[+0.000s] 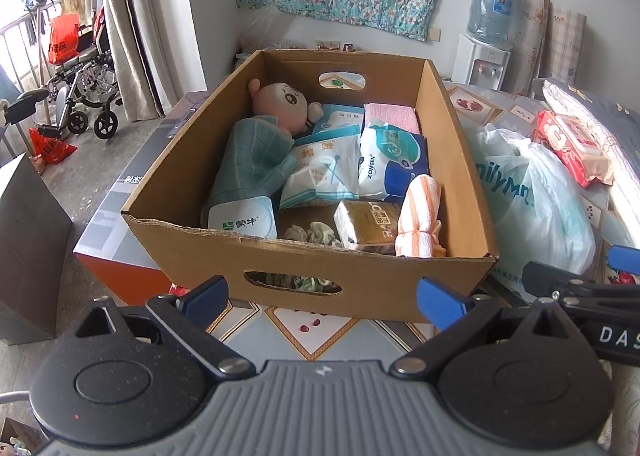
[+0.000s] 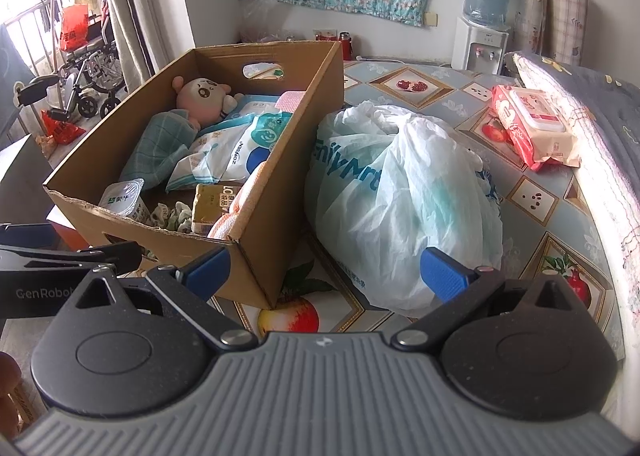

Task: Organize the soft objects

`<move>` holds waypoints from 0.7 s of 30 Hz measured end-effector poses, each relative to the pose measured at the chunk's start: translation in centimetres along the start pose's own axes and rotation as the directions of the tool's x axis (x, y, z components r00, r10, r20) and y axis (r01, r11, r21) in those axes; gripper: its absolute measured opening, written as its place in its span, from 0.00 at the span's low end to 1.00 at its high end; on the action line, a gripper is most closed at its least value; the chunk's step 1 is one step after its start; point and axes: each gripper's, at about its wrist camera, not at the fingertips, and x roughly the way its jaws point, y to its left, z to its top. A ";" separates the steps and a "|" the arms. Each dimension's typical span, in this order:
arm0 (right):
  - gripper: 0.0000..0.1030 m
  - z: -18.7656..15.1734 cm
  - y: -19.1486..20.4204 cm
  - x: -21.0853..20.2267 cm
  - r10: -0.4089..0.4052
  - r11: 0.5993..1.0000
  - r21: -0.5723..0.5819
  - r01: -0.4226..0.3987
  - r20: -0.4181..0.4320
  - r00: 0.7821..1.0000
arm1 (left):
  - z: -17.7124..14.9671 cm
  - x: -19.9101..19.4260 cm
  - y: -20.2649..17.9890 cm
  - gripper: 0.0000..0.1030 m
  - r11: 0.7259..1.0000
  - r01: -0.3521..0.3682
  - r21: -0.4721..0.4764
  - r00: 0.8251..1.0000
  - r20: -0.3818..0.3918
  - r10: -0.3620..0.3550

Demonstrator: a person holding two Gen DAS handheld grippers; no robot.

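The open brown cardboard box (image 1: 312,191) on the patterned tablecloth already holds your soft things, packed close so all fit. A white plastic bag (image 2: 404,195) lies just beside it. Your left gripper (image 1: 324,298) and right gripper (image 2: 326,272) hover spread wide, empty.

box (image 1: 312,268) top open, floor packed | plastic bag (image 2: 404,191) blocks its right side | patterned table (image 2: 532,199) bare beyond bag

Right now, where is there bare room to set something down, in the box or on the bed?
The cardboard box is crowded; only a dark gap shows between the milk pack and the brown tissue pack. Bare quilt lies between the plastic bag and the red wipes pack.
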 end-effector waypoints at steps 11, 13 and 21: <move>0.99 0.0 0.1 0.0 -0.007 1.000 -0.002 0.007 -0.003 1.000 | 0.0 0.2 -0.1 0.97 1.000 0.004 -0.002 1.000 -0.005 -0.004; 0.99 0.0 0.1 0.1 -0.008 1.000 -0.003 0.008 -0.002 1.000 | -0.1 0.2 0.0 0.97 1.000 0.006 -0.003 1.000 -0.007 -0.006; 0.99 0.0 0.1 0.1 -0.006 1.000 -0.002 0.006 -0.003 1.000 | -0.1 0.5 0.1 0.97 1.000 0.008 -0.006 1.000 -0.013 -0.008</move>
